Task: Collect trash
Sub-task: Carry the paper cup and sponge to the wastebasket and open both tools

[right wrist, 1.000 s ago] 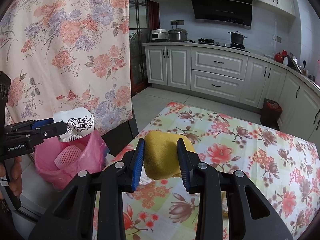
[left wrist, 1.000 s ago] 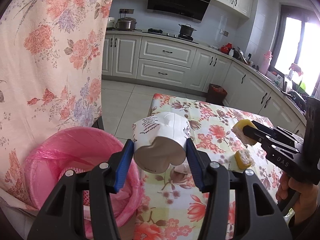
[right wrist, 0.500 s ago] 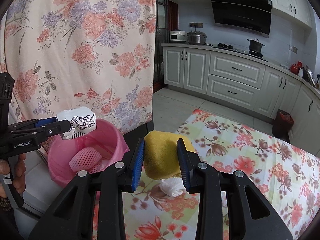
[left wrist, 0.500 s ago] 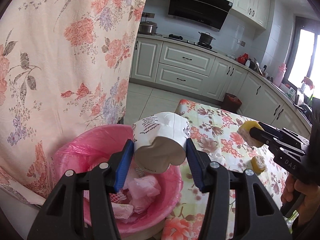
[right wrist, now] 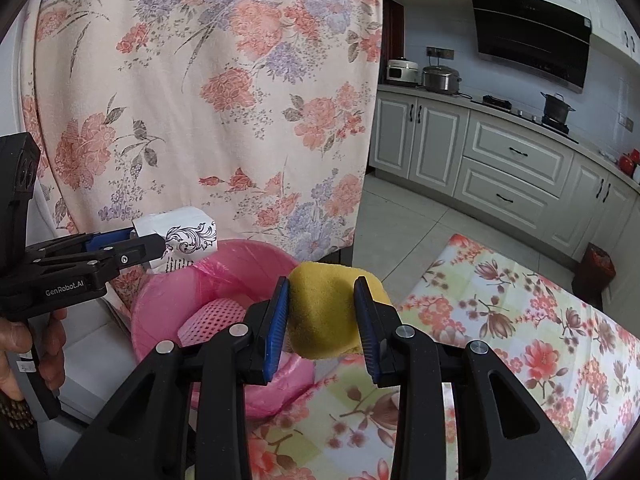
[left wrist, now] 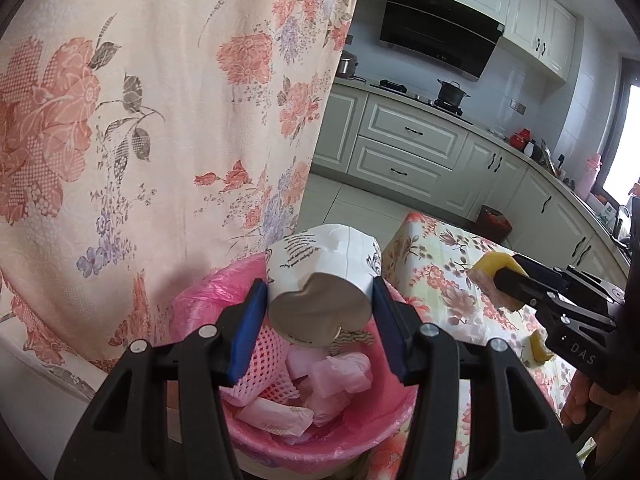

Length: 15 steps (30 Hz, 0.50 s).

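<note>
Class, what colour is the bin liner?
Pink: the liner shows best in the left wrist view, under the held cup.

Hanging above the bin (left wrist: 352,436), held between the fingers of the left gripper (left wrist: 316,336): a crumpled paper cup (left wrist: 320,272). Lying inside the bin: a foam net sleeve (left wrist: 266,364) and wrappers (left wrist: 336,376). Standing just left of the table (right wrist: 520,340), touching its near corner: the bin itself. Hanging behind the bin: a curtain (left wrist: 160,120). Sitting clamped in the right gripper (right wrist: 322,316), over the table's edge beside the bin's rim: a sponge (right wrist: 324,312). Running along the far wall behind the table: cabinets (right wrist: 500,160).
</note>
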Tool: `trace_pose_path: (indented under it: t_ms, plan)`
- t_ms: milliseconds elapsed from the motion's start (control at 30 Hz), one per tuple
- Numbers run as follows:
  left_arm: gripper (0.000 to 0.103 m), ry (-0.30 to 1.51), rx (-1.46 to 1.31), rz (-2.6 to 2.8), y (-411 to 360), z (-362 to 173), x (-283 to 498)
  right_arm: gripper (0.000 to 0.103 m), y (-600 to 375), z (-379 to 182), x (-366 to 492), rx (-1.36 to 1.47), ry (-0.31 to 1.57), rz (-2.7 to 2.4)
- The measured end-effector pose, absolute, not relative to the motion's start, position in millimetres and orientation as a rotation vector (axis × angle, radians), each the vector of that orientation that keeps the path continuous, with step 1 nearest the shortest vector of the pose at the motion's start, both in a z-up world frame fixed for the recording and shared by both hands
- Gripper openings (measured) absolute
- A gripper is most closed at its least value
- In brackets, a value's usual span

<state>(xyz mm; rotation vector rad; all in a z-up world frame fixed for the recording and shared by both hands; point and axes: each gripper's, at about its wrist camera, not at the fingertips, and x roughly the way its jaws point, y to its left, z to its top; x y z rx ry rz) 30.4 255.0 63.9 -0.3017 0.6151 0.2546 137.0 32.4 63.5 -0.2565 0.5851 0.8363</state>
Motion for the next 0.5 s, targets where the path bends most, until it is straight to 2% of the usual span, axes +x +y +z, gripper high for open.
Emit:
trace_pose_path:
  t_ms: [500]
  plan:
    - [0.051, 0.601, -0.337, 0.328, 276, 66, 18, 0.034, 91, 53, 129, -0.289, 0.621, 0.936]
